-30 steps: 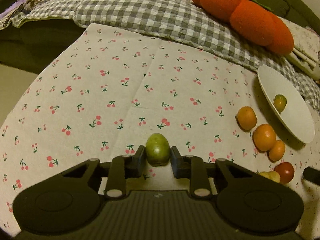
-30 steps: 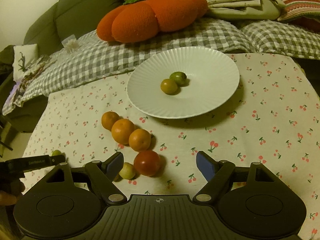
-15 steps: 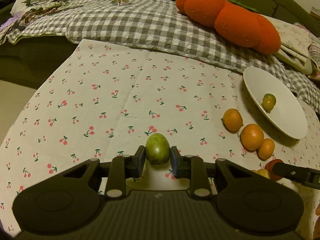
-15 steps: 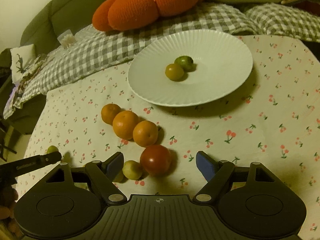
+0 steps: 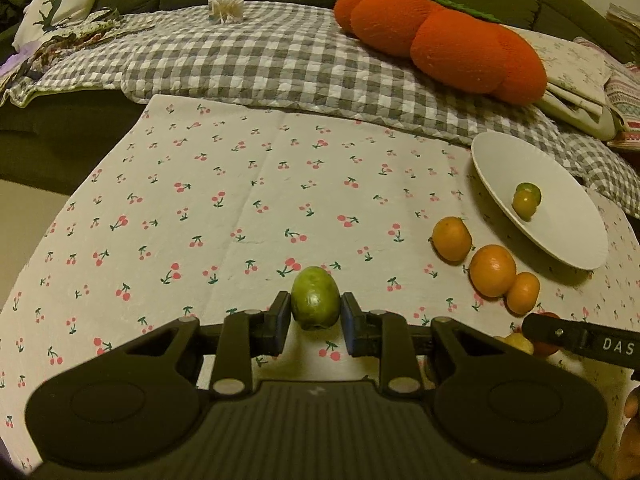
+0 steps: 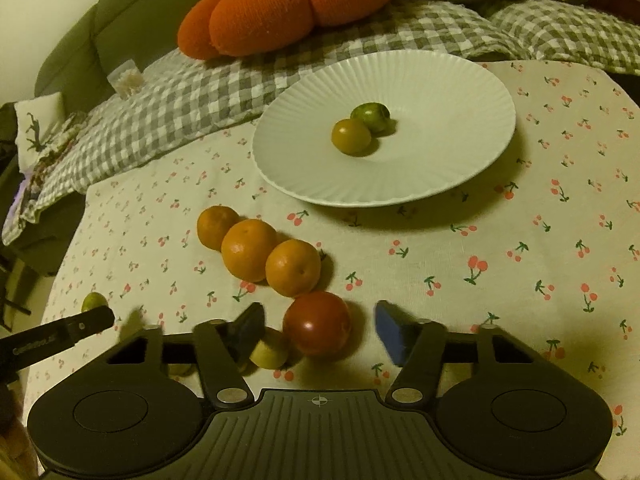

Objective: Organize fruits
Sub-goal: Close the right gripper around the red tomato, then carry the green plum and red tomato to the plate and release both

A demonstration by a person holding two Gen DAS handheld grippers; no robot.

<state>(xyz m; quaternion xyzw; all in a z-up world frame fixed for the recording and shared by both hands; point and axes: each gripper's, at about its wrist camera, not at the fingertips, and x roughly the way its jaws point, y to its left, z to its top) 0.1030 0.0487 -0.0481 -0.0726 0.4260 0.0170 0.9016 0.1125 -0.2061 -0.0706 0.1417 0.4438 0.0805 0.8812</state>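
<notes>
My left gripper [image 5: 315,316] is shut on a green oval fruit [image 5: 315,298] and holds it above the cherry-print cloth. A white ribbed plate [image 6: 440,80] holds a green fruit [image 6: 370,116] and a yellowish fruit [image 6: 351,137]. Three oranges [image 6: 250,250] lie in a row in front of the plate. A red tomato [image 6: 317,322] sits between the fingers of my open right gripper [image 6: 320,330]. A small yellow fruit [image 6: 270,354] lies by its left finger. The plate [image 5: 568,240] and oranges [image 5: 492,270] show at the right in the left wrist view.
An orange pumpkin cushion [image 5: 440,40] and a grey checked blanket [image 5: 260,56] lie behind the table. A clear jar of cotton swabs [image 5: 226,2] stands on the blanket. Folded cloths [image 5: 576,76] are stacked at the right. The table edge drops off at the left.
My left gripper has risen and pulled back with the green fruit. My right gripper has moved forward and down, so the tomato now sits between its fingers.
</notes>
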